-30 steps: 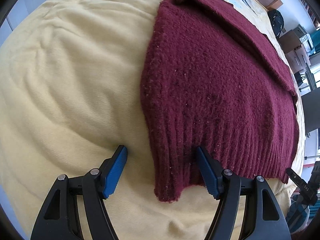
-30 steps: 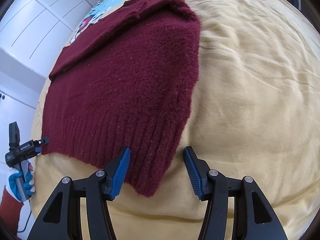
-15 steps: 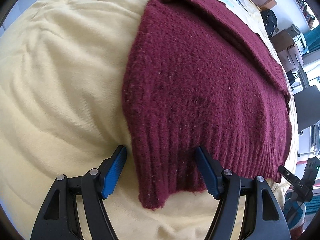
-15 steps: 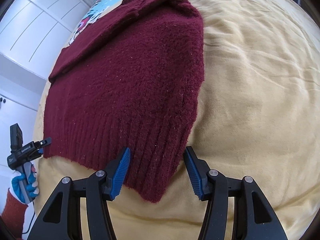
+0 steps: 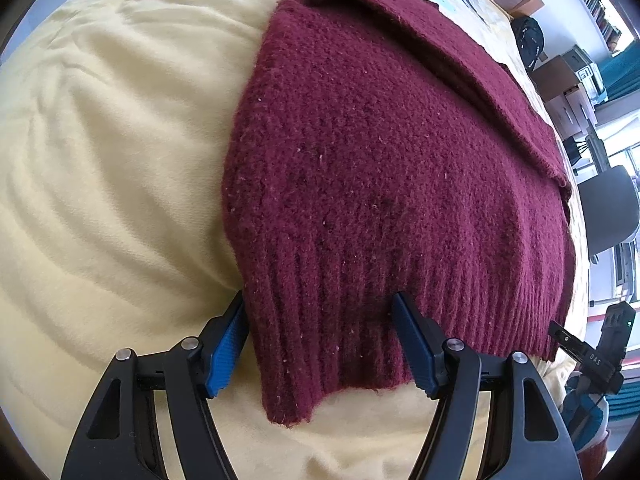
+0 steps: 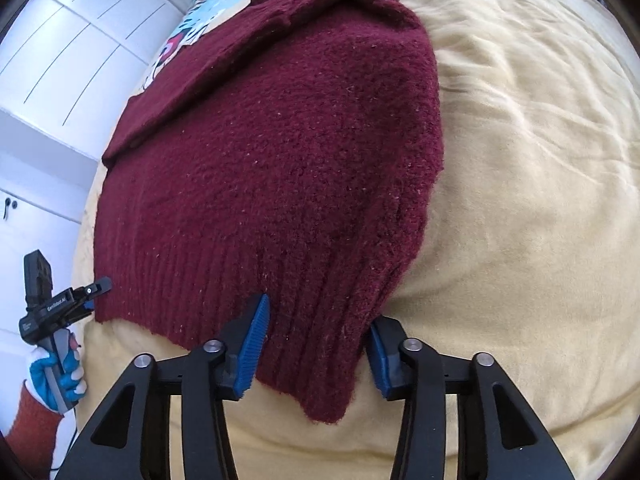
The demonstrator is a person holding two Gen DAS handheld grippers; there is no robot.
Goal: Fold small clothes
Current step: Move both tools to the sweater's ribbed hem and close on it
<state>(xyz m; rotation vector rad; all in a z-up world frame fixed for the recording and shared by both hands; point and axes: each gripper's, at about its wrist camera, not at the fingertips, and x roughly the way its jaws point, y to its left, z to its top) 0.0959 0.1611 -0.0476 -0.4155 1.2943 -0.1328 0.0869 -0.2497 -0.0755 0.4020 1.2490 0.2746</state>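
A dark red knitted sweater (image 5: 384,168) lies flat on a yellow blanket (image 5: 100,160), its ribbed hem towards me and its sleeves folded across the far part. My left gripper (image 5: 320,332) is open, its blue pads either side of the hem's left corner. My right gripper (image 6: 316,332) is open, its pads either side of the hem's right corner in the right wrist view, where the sweater (image 6: 280,152) fills the middle. Each gripper shows at the edge of the other's view.
The yellow blanket (image 6: 520,200) covers a bed and carries a colourful print (image 6: 192,28) beyond the sweater. White cupboards (image 6: 52,60) stand on the left of the right wrist view. A chair (image 5: 608,212) and shelves stand at the right of the left wrist view.
Both grippers have moved forward over the hem corners; the sweater corners now lie between the open pads. The jaws have not closed.
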